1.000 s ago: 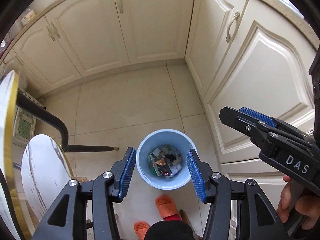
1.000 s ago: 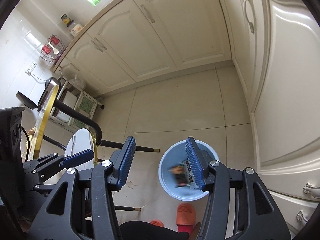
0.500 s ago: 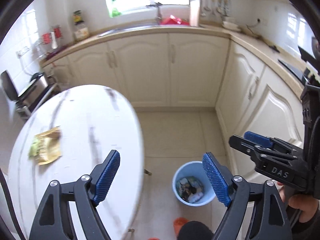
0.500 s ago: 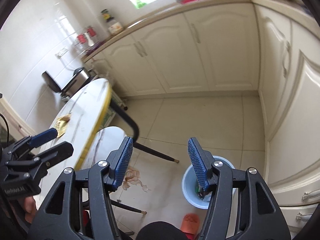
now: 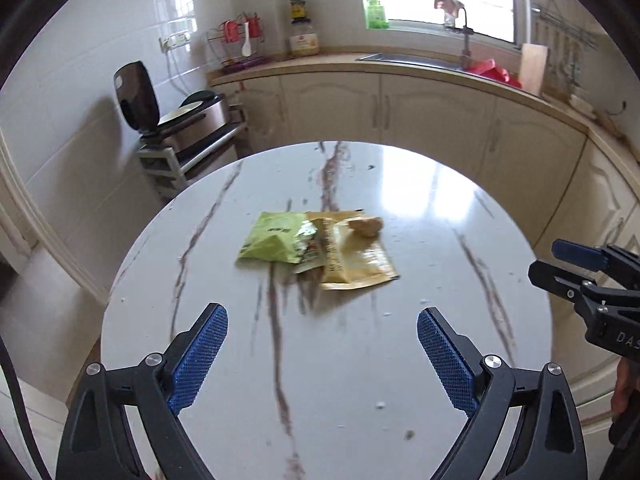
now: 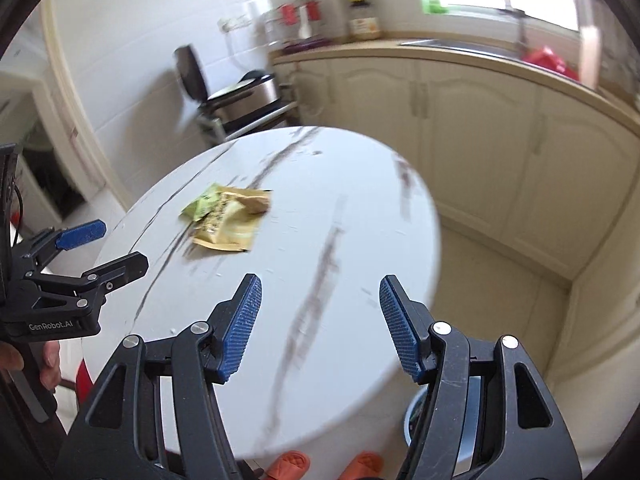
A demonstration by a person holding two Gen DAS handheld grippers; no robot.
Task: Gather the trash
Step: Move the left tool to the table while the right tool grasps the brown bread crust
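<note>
- Kitchen cabinets (image 5: 436, 116) ring my round marble table (image 5: 320, 360).
- Green wrapper (image 5: 276, 238) and yellow wrapper (image 5: 356, 256) lie overlapping mid-table.
- My left gripper (image 5: 322, 354) has just been opening: wide, empty.
- My right gripper (image 6: 320, 326) has just been opening too, half-spread, nothing between.

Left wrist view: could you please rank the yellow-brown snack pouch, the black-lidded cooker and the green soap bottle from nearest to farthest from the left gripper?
From the open left gripper:
1. Yellow-brown snack pouch, mid-table.
2. Black-lidded cooker, on the rack at far left.
3. Green soap bottle, on the windowsill.
</note>
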